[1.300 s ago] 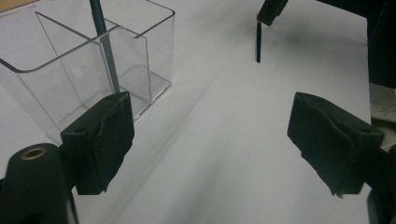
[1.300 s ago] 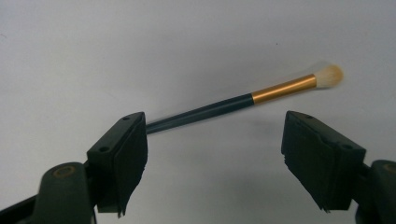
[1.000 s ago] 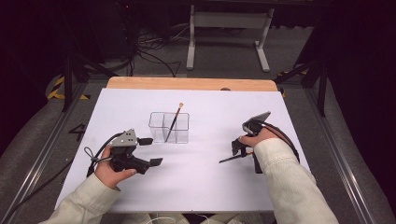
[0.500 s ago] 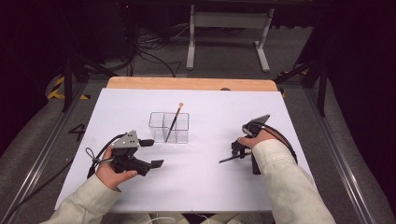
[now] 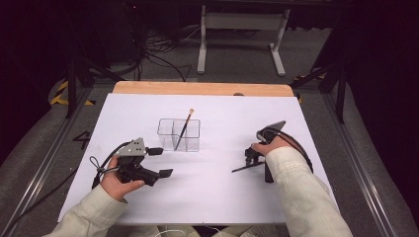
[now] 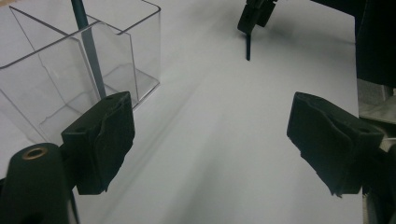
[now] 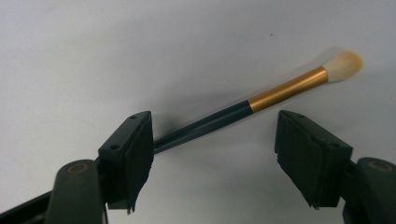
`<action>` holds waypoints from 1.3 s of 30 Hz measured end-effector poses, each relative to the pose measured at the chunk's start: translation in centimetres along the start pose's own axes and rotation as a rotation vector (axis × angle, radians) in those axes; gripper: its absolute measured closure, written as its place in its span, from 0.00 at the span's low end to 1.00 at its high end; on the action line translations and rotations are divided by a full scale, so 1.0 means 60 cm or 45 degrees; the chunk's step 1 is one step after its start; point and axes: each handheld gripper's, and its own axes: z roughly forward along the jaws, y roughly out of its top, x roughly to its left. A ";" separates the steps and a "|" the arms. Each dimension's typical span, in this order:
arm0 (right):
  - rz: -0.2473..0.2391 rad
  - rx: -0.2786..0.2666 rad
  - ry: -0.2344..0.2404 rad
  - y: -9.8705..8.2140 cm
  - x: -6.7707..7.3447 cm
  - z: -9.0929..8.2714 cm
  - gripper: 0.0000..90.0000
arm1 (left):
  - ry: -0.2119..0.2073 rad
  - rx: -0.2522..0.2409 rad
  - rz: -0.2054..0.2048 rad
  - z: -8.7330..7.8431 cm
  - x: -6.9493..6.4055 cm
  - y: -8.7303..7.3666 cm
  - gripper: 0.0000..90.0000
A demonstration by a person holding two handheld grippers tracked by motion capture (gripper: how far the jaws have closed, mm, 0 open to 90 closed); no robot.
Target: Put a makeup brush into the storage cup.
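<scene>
Bright sheet, dark surroundings, soft shadows, slightly blurred close views.

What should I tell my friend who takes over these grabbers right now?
Left gripper: open, empty, beside the box.
Right gripper: open; its jaws have just been closing around the loose brush, which lies on the table and is not pinched yet.
Done: the other brush stands tilted in the box.
Left: pinch the loose brush and lift it; it probably goes into the box too.
</scene>
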 end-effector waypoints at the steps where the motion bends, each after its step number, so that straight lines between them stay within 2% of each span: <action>1: 0.004 0.002 -0.004 0.001 0.001 0.000 0.32 | -0.003 0.001 -0.002 0.000 0.000 0.000 0.18; 7: 0.039 0.020 -0.016 0.007 0.003 0.000 0.32 | 0.002 0.010 0.003 0.002 0.000 -0.001 0.18; 16: 0.073 0.010 -0.108 0.010 0.018 0.005 0.33 | -0.009 -0.001 0.001 0.002 -0.002 -0.002 0.17; 22: 0.021 -0.003 -0.170 0.005 0.027 0.008 0.36 | -0.008 0.007 -0.002 0.003 -0.002 -0.003 0.17; 28: -0.025 -0.009 -0.169 0.002 0.027 0.007 0.37 | -0.006 0.005 -0.005 0.002 -0.002 -0.003 0.17; 29: -0.052 -0.007 -0.171 0.001 0.027 0.007 0.38 | -0.007 0.009 -0.002 0.002 -0.002 -0.003 0.17; 32: -0.080 -0.005 -0.172 0.001 0.026 0.007 0.41 | -0.005 0.006 -0.007 0.003 -0.002 -0.004 0.17; 36: -0.147 0.027 -0.174 0.003 0.023 0.003 0.50 | -0.015 0.007 -0.010 0.004 -0.002 -0.004 0.17; 39: -0.207 0.049 -0.179 0.002 0.023 0.001 0.68 | -0.016 0.005 -0.012 0.005 -0.002 -0.004 0.16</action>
